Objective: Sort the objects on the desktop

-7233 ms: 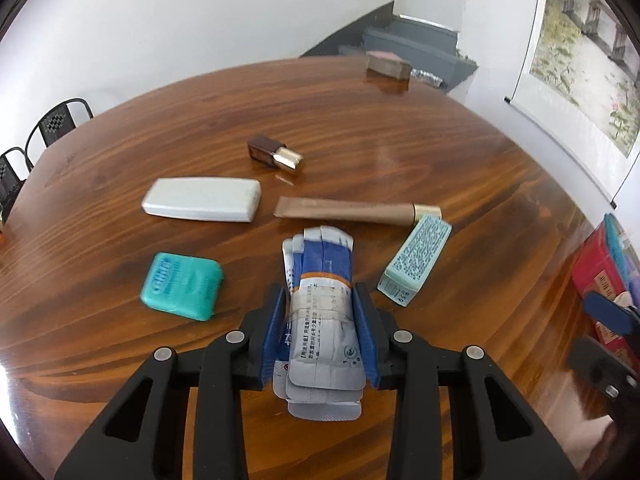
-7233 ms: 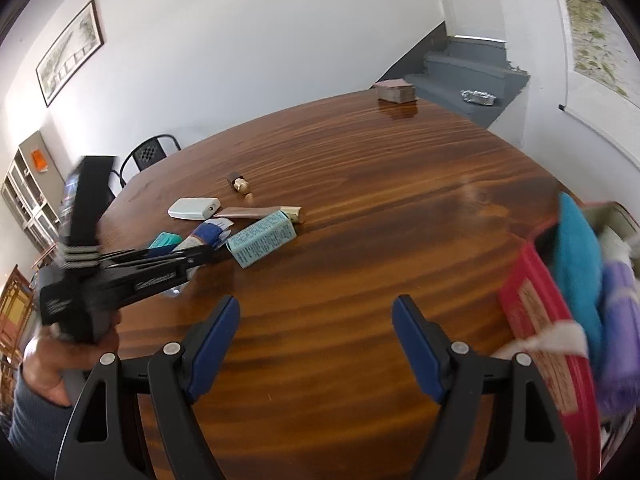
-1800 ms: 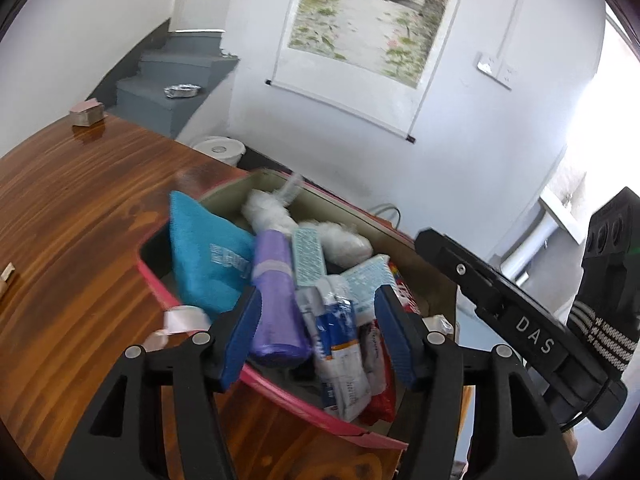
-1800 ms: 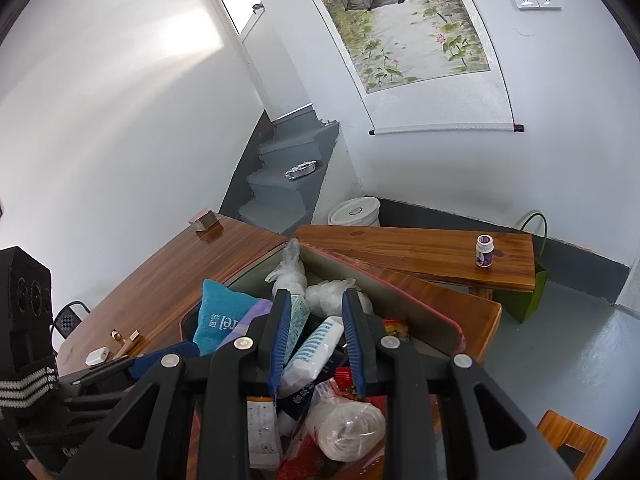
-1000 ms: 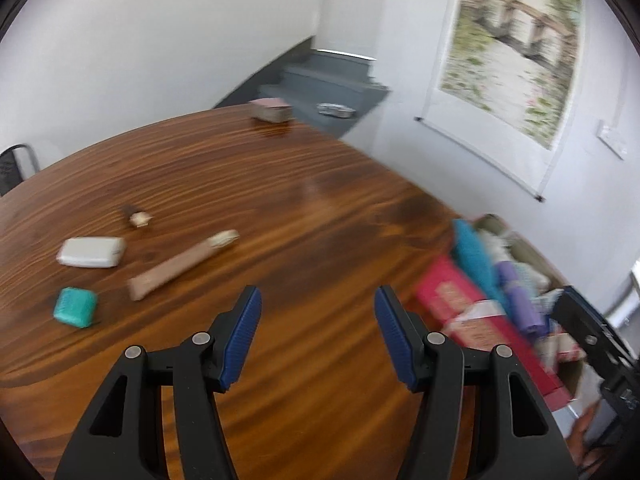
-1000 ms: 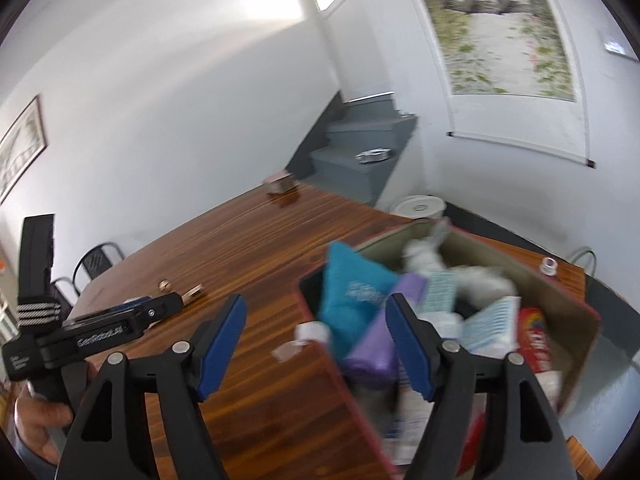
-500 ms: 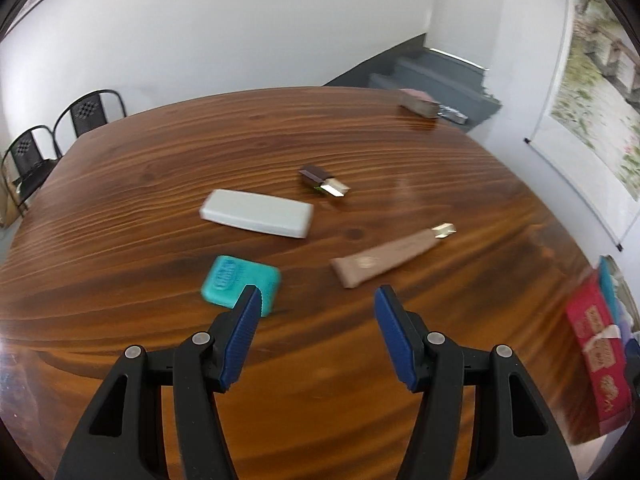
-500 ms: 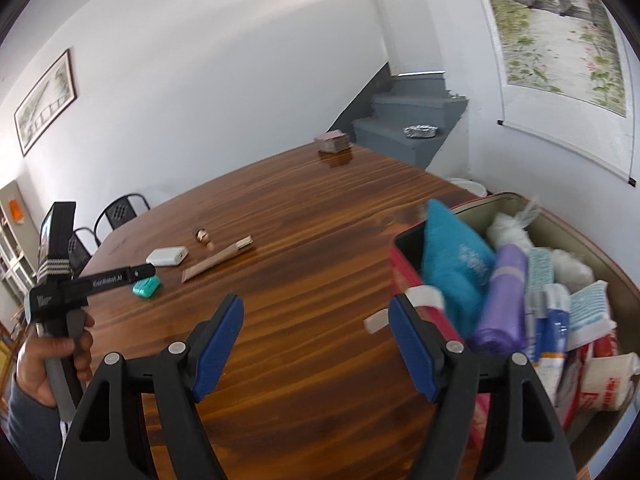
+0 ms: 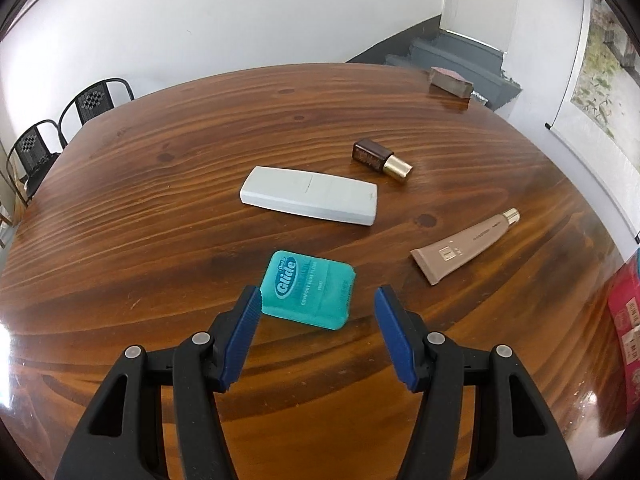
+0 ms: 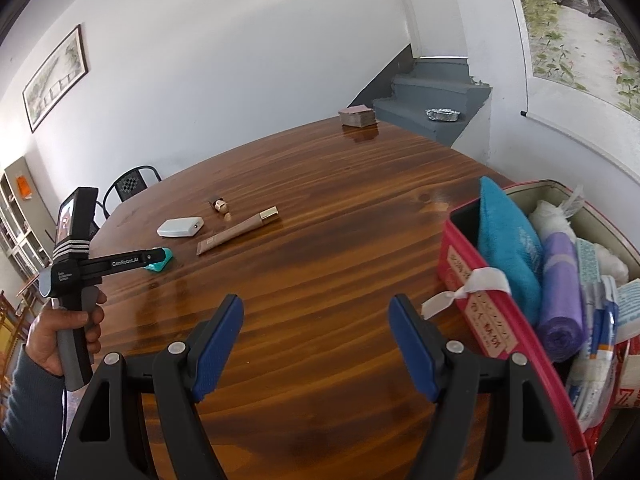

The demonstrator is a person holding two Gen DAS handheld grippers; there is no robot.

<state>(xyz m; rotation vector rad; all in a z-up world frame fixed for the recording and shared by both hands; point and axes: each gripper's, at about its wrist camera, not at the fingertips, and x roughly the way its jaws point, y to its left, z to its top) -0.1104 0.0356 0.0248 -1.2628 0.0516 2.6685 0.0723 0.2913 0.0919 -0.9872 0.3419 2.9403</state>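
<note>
A teal dental floss box (image 9: 308, 289) lies on the wooden table just ahead of my left gripper (image 9: 318, 300), which is open and empty, its jaws either side of the box's near end. Beyond lie a white remote (image 9: 309, 195), a small brown bottle with a gold cap (image 9: 381, 159) and a tan tube (image 9: 464, 245). My right gripper (image 10: 316, 312) is open and empty above bare table. The red box (image 10: 472, 280) full of sorted items stands to its right. The left gripper also shows in the right wrist view (image 10: 158, 258), over the floss box (image 10: 160, 265).
A small brown block (image 9: 450, 81) sits at the table's far edge. Black chairs (image 9: 68, 120) stand beyond the table's left side. Grey stairs (image 10: 432, 100) rise behind the table. The red box's edge (image 9: 626, 320) shows at the left wrist view's right.
My left gripper has swung from the red box back over the table and closed in on the floss box. My right gripper has let go of its item and pulled back from the box.
</note>
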